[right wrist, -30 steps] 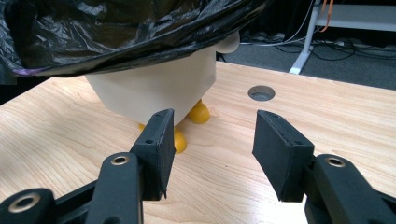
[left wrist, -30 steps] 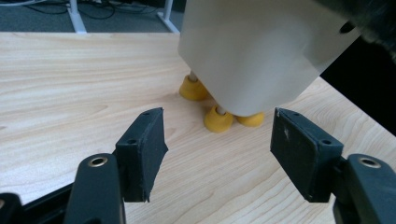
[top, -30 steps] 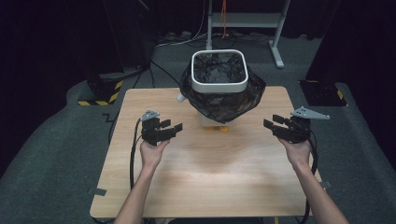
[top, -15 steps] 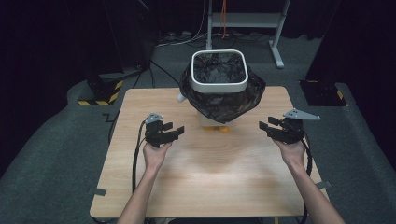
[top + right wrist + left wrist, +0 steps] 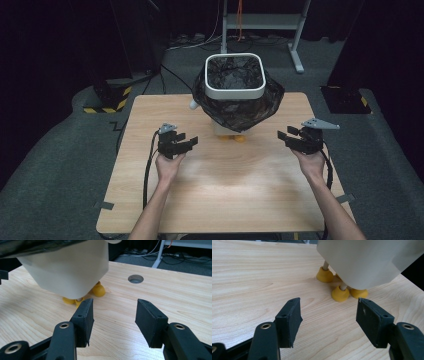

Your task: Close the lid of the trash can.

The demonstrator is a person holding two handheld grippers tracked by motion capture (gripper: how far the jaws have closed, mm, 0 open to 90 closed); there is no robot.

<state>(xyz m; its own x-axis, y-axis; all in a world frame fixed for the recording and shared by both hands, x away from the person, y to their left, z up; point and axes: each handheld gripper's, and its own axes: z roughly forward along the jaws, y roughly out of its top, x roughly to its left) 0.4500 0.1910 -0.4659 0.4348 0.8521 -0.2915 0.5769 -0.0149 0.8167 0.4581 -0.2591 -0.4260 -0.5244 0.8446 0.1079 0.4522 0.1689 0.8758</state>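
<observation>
Both grippers spread, flanking the bin on the wooden table (image 5: 150,200).
Left gripper (image 5: 187,142): jaws apart, nothing between. White waste bin (image 5: 235,75), black bag liner (image 5: 270,97), on yellow feet (image 5: 339,293), stands between the grippers. Right gripper (image 5: 285,137): jaws apart, nothing between.

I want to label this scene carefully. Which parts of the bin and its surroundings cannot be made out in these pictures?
- Bin inside: high view, the dark bag lining it hides any contents.
- Bin rim: left gripper view, cut off by the top edge.
- Yellow feet: both gripper views, partly hidden under the bin body, so their count is unsure.
- White thing behind the bin: high view, mostly hidden by the bag.
- Background: high view, too dark.
</observation>
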